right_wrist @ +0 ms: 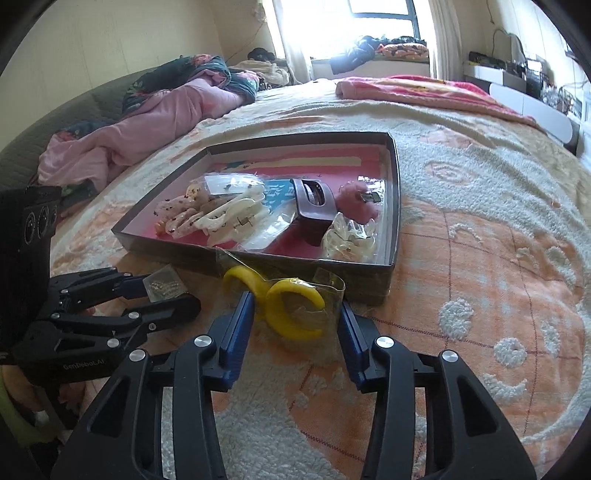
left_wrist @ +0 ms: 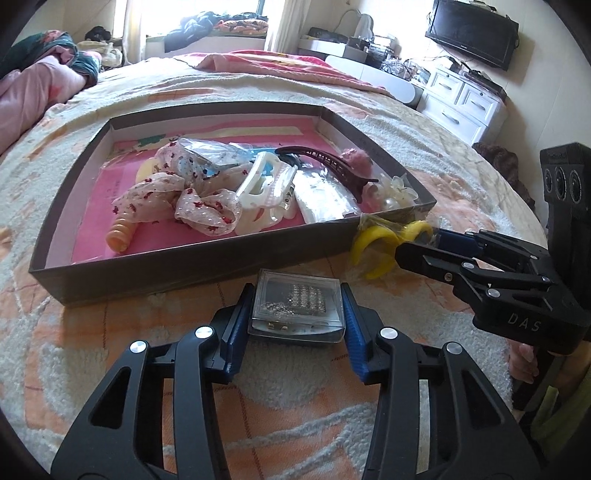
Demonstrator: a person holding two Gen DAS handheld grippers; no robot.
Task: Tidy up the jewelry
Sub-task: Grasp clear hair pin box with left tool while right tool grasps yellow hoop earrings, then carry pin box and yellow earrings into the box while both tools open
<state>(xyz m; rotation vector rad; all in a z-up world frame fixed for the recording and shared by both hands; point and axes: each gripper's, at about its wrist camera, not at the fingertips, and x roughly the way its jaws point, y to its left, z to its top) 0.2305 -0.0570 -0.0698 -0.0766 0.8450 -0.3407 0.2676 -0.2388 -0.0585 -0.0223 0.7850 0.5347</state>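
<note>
A shallow grey box with a pink floor lies on the bed and holds scrunchies, a white claw clip, a dark clip and packets. It also shows in the right wrist view. My left gripper stands open around a clear case of rhinestone jewelry lying on the blanket in front of the box. My right gripper is open around a yellow crescent hair clip in a clear bag, beside the box's near corner; the clip also shows in the left wrist view.
A cream and orange fuzzy blanket covers the bed. Pink bedding is piled at the far left, a pink towel at the far end. White drawers and a TV stand to the right.
</note>
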